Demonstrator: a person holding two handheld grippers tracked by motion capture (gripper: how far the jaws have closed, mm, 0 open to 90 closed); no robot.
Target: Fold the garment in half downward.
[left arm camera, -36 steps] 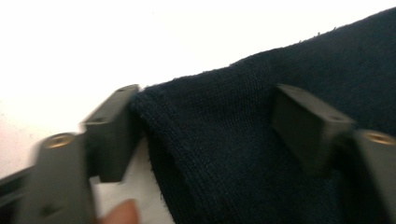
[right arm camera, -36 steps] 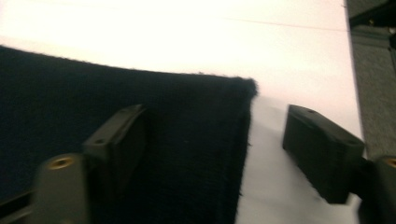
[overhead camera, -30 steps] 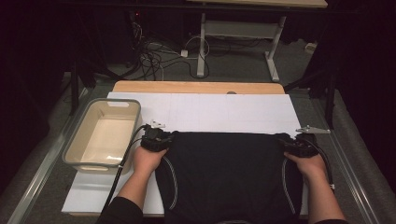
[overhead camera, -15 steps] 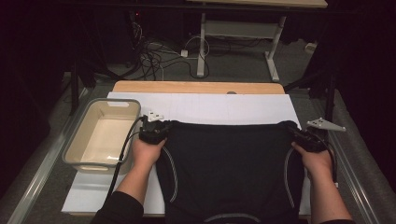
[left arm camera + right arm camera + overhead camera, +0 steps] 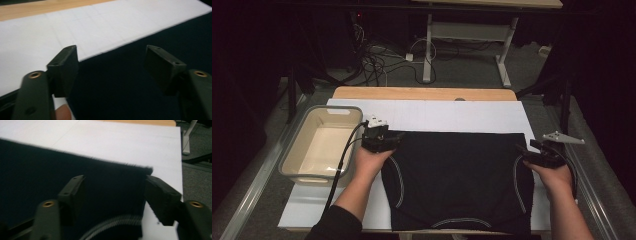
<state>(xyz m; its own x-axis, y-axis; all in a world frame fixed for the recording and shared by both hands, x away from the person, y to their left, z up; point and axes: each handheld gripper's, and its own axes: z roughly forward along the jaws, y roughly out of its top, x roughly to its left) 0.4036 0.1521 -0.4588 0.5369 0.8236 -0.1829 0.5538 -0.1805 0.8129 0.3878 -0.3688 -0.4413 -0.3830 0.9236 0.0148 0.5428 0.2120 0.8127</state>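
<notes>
- Left gripper [image 5: 393, 141]: jaws just opened, apart over the shirt's [image 5: 457, 175] far left corner, gripping nothing.
- Right gripper [image 5: 523, 150]: jaws just opened, at its right corner.
- Shirt lies flat on the white board [image 5: 437, 112].

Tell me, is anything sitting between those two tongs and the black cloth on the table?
Nothing visible does. The left tongs and right tongs hover at the far corners of the black cloth. Both have just been opening, and their jaws stand apart over bare fabric. The beige tub sits off to the left side.
</notes>
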